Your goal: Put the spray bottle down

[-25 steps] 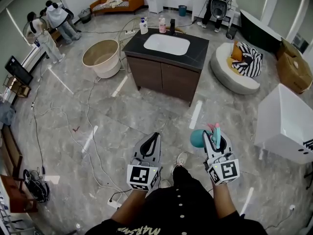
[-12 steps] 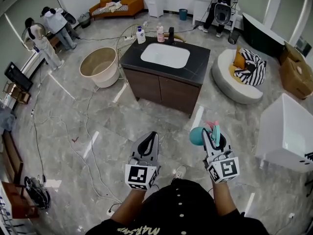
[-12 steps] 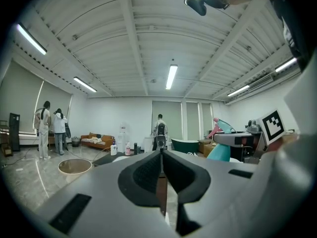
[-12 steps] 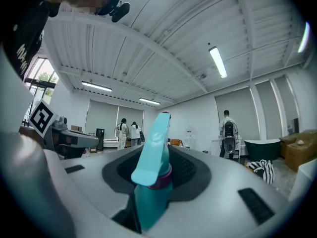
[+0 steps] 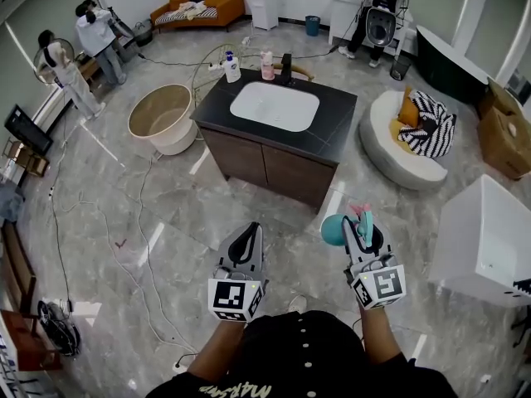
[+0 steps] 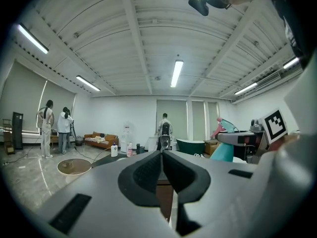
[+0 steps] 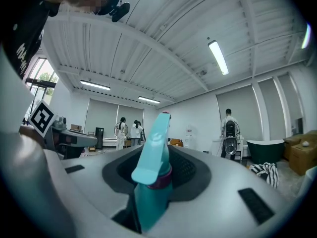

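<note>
A teal spray bottle [image 5: 333,230] with a pink-tipped trigger head hangs upright in my right gripper [image 5: 362,222], whose jaws are shut on its neck. In the right gripper view the spray bottle [image 7: 148,187] fills the gap between the pads, its trigger head rising above them. My left gripper [image 5: 251,230] is level beside it at the left, jaws shut and empty. In the left gripper view its tips [image 6: 161,155] meet, and the bottle [image 6: 224,150] shows at the right. Both grippers point toward a dark-topped vanity [image 5: 332,131] with a white sink, still some way ahead.
On the vanity's far edge stand a white pump bottle [image 5: 231,66], a pink bottle [image 5: 267,65] and a black tap [image 5: 286,65]. A beige round tub [image 5: 162,114] sits to the left, a white seat [image 5: 406,152] and a white box [image 5: 489,239] to the right. Cables [image 5: 141,222] cross the floor. People [image 5: 91,31] stand far left.
The vanity has drawn nearer and lower in the head view as I walk toward it. Both grippers keep their pose; the right stays shut on the bottle.
</note>
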### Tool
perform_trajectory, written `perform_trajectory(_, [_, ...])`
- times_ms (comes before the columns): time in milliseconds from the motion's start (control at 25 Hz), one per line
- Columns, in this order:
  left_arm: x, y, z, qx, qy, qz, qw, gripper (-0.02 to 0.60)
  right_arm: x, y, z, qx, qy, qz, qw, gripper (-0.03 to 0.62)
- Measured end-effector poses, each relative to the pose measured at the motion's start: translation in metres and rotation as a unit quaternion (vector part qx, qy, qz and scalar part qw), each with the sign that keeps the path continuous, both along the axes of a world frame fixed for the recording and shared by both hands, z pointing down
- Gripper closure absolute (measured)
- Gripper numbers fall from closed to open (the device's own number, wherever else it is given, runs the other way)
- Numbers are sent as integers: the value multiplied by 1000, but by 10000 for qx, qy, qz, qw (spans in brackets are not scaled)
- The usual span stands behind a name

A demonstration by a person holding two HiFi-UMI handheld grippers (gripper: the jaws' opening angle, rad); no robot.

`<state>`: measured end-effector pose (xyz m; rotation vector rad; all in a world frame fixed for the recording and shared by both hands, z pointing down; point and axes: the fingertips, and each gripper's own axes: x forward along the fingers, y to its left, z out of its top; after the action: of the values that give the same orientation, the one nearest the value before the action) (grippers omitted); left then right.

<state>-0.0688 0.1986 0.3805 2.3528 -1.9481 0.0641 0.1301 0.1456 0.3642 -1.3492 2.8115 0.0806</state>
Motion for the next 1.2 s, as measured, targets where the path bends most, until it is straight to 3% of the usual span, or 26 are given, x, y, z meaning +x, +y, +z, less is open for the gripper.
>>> perform_trajectory(600, [-6, -80, 17, -217, 81, -163, 9996, 560, -5, -92, 14, -147, 38, -88, 9998, 476])
perform_trajectory(1200, [-55, -275, -3, 46, 35, 324, 9995, 560, -55, -261, -5, 18, 111, 279, 9995, 476])
